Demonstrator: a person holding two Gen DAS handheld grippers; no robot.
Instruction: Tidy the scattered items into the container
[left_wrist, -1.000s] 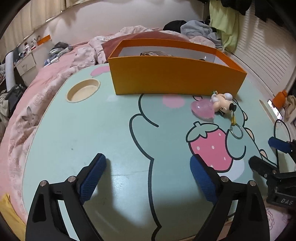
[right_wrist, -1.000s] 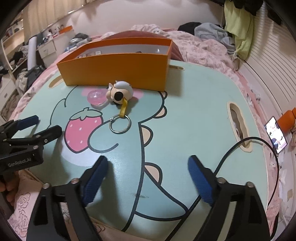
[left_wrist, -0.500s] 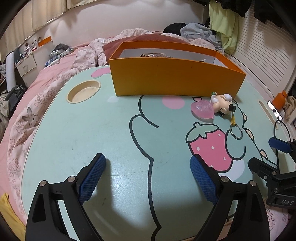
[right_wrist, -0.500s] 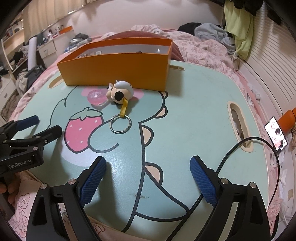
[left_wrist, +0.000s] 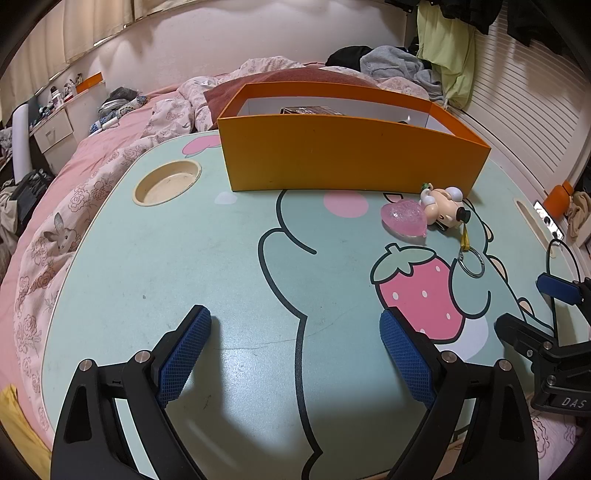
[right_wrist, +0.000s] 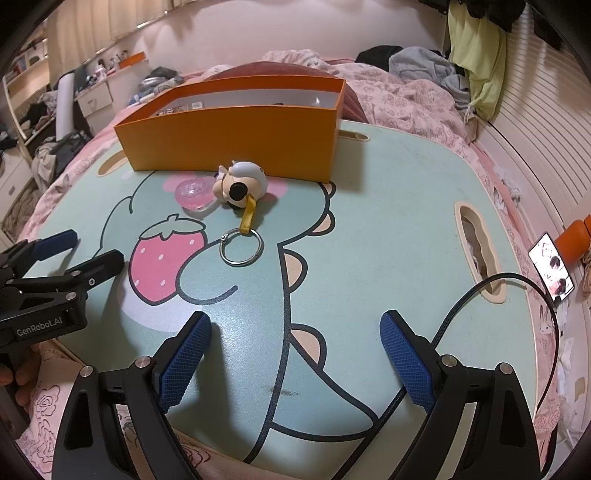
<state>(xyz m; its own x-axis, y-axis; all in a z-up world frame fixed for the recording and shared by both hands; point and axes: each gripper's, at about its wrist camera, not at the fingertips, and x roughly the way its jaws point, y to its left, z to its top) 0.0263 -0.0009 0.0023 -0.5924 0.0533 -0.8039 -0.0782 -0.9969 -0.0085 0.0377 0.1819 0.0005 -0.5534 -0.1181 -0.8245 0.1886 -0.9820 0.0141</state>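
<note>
- Both grippers stand with jaws spread wide and nothing between them: the left gripper (left_wrist: 295, 350) hangs over bare mint-green tabletop, its blue ribbed pads (left_wrist: 184, 354) clear of every item, and the right gripper (right_wrist: 295, 354) hangs likewise above the near edge of the table.
- Lap table (left_wrist: 147, 258), printed with a cartoon creature and a pink strawberry (left_wrist: 421, 291), sits on a bed with pink rose-patterned bedding (left_wrist: 74, 206); a round cup recess (left_wrist: 168, 181) is sunk into its far left corner as the left camera sees it, and a long slot (right_wrist: 478, 251) runs along the right side.
- Orange box (left_wrist: 351, 162) — the container — stands at the back of the table, open-topped, with a few items already inside, too hidden to name.
- Two scattered items lie just in front of the box wall: a pink translucent heart (left_wrist: 404, 218) touching a cartoon figure keychain (right_wrist: 242, 182), whose yellow strap (right_wrist: 248, 218) leads to a metal ring (right_wrist: 242, 247) lying flat beside the strawberry.
- Black cable (right_wrist: 517, 291) loops across the table's right side near a lit phone (right_wrist: 552, 269) on the bedding.
- Behind — heaped clothes (left_wrist: 391, 66), a yellow-green garment (right_wrist: 476, 55) hanging, white slatted wall at right, drawers and clutter at left.
</note>
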